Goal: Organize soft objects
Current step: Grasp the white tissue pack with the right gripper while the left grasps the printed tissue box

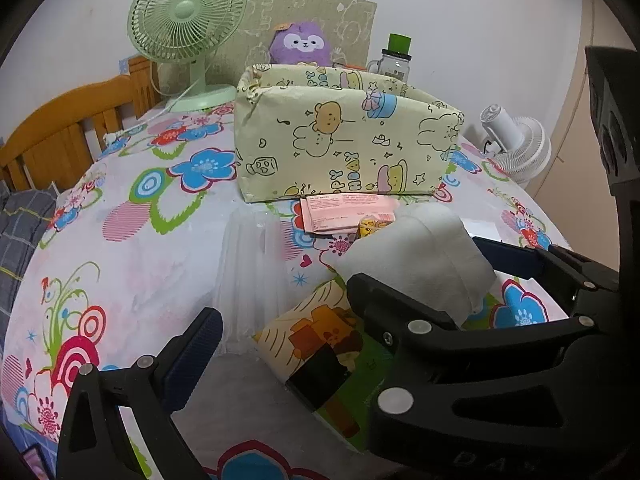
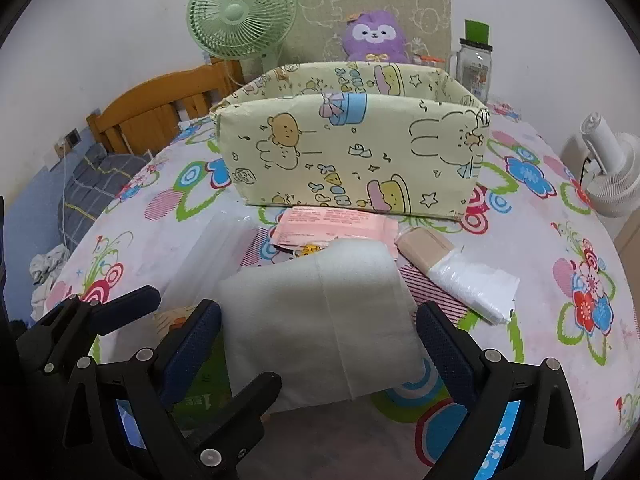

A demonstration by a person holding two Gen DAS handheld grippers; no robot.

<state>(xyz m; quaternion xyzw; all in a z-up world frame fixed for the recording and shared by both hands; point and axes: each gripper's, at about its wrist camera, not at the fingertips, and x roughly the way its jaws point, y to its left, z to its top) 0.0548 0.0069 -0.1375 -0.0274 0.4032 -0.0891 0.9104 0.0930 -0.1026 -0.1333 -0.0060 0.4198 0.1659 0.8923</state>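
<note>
A white soft pack (image 2: 320,320) lies on the flowered cloth, and my right gripper (image 2: 318,312) stands open with a blue pad on each side of it. My left gripper (image 1: 320,320) is open just to its left, over a yellow-and-green cartoon packet (image 1: 316,340). Its right finger is hidden behind the right gripper. A pink packet (image 2: 332,228), a small yellow packet (image 2: 310,249) and a beige-and-white wrapped roll (image 2: 460,276) lie in front of the open cartoon-print box (image 2: 352,152). A purple plush (image 2: 374,36) sits behind the box.
A crumpled clear plastic bag (image 1: 252,272) lies left of the packets. Behind the box stand a green fan (image 1: 188,12) and a green-lidded jar (image 1: 394,60). A white fan (image 2: 612,176) sits off the right edge, and a wooden headboard (image 1: 60,132) is at the left.
</note>
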